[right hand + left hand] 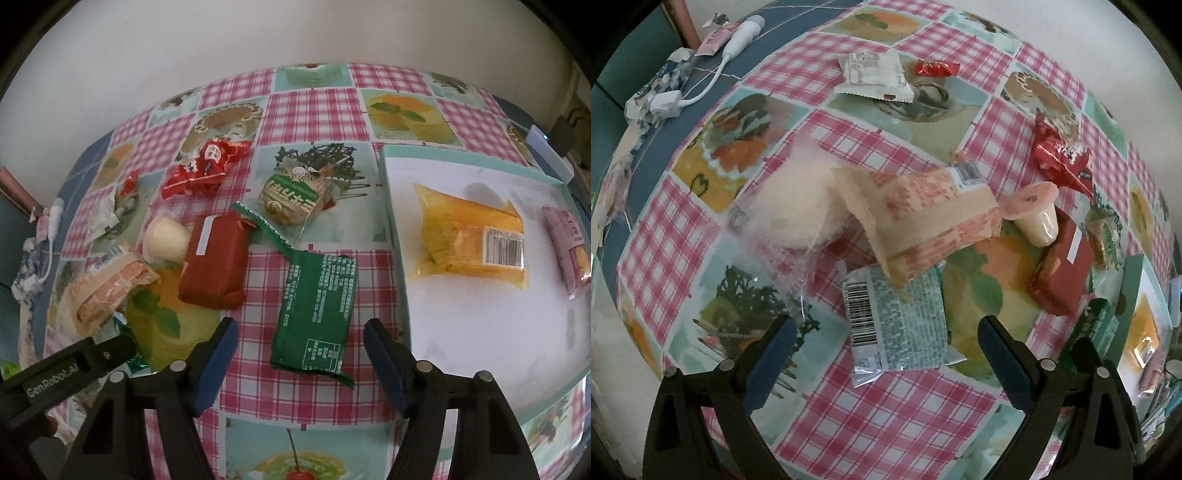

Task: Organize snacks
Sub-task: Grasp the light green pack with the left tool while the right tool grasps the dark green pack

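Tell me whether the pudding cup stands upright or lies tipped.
Tipped. The pudding cup lies on its side on the tablecloth, its pink lid facing sideways, beside the red packet.

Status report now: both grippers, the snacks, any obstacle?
Left gripper open over pale packet. Right gripper open over green packet. Tray holds yellow bag, pink packet. Beige packet overlaps pale one.

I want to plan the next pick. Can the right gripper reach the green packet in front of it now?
Probably yes. The right gripper is open, and the green packet lies flat on the tablecloth just ahead, between its fingers. Nothing lies on it; the red packet and the white tray stay to the sides.
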### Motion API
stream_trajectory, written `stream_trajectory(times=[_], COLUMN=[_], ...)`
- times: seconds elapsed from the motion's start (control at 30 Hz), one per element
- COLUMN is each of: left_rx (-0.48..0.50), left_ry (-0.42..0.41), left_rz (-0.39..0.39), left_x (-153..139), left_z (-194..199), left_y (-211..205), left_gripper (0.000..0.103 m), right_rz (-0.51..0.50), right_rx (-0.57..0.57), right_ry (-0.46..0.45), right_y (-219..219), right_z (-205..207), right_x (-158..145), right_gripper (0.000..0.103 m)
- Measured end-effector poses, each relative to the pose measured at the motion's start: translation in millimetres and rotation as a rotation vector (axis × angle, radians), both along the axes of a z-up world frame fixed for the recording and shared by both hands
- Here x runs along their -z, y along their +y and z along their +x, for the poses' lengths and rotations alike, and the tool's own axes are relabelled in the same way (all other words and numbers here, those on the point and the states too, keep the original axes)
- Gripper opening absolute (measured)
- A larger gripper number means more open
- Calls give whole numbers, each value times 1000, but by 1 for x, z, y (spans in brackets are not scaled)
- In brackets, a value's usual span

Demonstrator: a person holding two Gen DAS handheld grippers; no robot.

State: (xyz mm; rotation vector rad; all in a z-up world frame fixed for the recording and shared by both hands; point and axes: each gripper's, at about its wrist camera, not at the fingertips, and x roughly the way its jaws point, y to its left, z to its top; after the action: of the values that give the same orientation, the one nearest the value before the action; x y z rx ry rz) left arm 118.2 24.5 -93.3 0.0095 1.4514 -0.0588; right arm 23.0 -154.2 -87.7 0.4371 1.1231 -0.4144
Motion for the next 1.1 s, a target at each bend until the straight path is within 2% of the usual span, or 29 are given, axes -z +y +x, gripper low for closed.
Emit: stream_trajectory(times=[0.1, 0.3, 0.5, 0.57, 0.6, 0.73, 0.83, 1.1], left_rx=[6, 27, 43, 47, 50, 58, 60, 69], left_ry=[-3, -2, 19, 22, 27, 23, 19, -5], left_rz=[10, 25, 49, 50, 54, 59, 45, 2], left_x=[1, 3, 15, 17, 19, 21, 20, 9], left_z=[0, -2, -6, -7, -7, -8, -7, -7], left_y=[-4, -16, -29, -32, -34, -39, -41, -47], left_gripper=[96, 94, 94, 84, 70, 60, 58, 57], right_rz=[-3, 17, -13, -30, -33, -32, -33, 11], right_rx=[-3, 12, 2, -7, -10, -12, -3, 37], right_ry=[18, 49, 63, 71, 73, 73, 71, 42], right_y=[-1, -8, -8, -6, -6, -5, -8, -20], right_z=[3, 4, 7, 7, 7, 6, 5, -2], right_x=[6, 18, 20, 21, 21, 21, 19, 10], right_gripper=[65, 62, 60, 60, 60, 59, 45, 44])
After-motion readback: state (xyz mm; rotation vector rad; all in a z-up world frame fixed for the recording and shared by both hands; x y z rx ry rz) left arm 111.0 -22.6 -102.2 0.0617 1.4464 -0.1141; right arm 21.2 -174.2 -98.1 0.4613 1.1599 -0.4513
